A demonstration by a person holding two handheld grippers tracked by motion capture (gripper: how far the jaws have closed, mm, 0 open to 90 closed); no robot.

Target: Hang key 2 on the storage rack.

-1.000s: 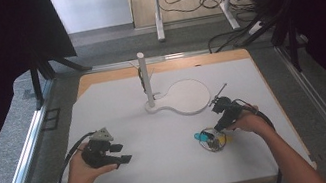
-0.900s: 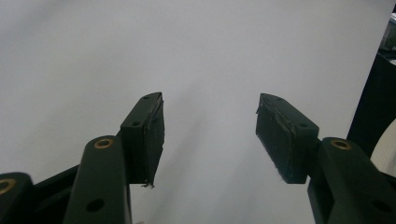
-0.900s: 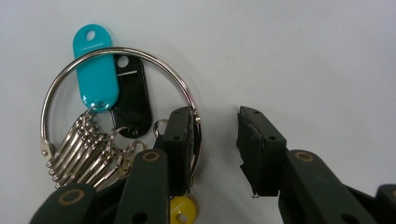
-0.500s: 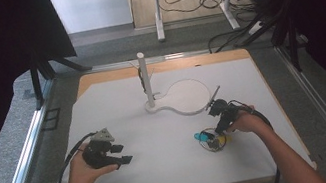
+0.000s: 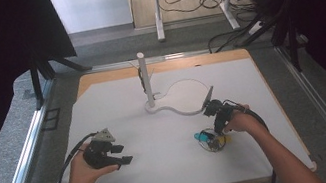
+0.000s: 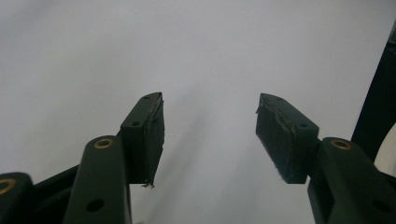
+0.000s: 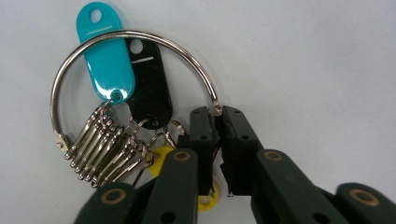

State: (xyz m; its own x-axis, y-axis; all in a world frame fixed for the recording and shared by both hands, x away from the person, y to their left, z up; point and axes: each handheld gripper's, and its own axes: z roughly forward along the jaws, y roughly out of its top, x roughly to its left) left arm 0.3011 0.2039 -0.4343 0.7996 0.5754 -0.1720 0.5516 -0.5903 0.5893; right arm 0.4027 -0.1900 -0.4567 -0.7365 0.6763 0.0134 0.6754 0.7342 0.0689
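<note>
A large metal key ring (image 7: 140, 38) lies on the white table, strung with a teal tag (image 7: 105, 60), a black tag (image 7: 148, 86), a yellow tag (image 7: 161, 156) and several small split rings (image 7: 105, 149). My right gripper (image 7: 218, 112) is shut on the ring's wire at its right side. From above, the ring with its tags (image 5: 208, 139) lies at the front right under my right gripper (image 5: 217, 123). My left gripper (image 5: 122, 156) rests at the front left, open, nothing between its fingers (image 6: 149, 135).
A white stand with an upright post (image 5: 145, 77) and a curved flat base (image 5: 187, 95) sits at the middle back of the white table mat (image 5: 165, 172). Cables trail from both grippers. Dark curtains and a metal rail flank the table.
My right gripper has shifted slightly left and nearer onto the key ring. The left gripper has stayed still.
</note>
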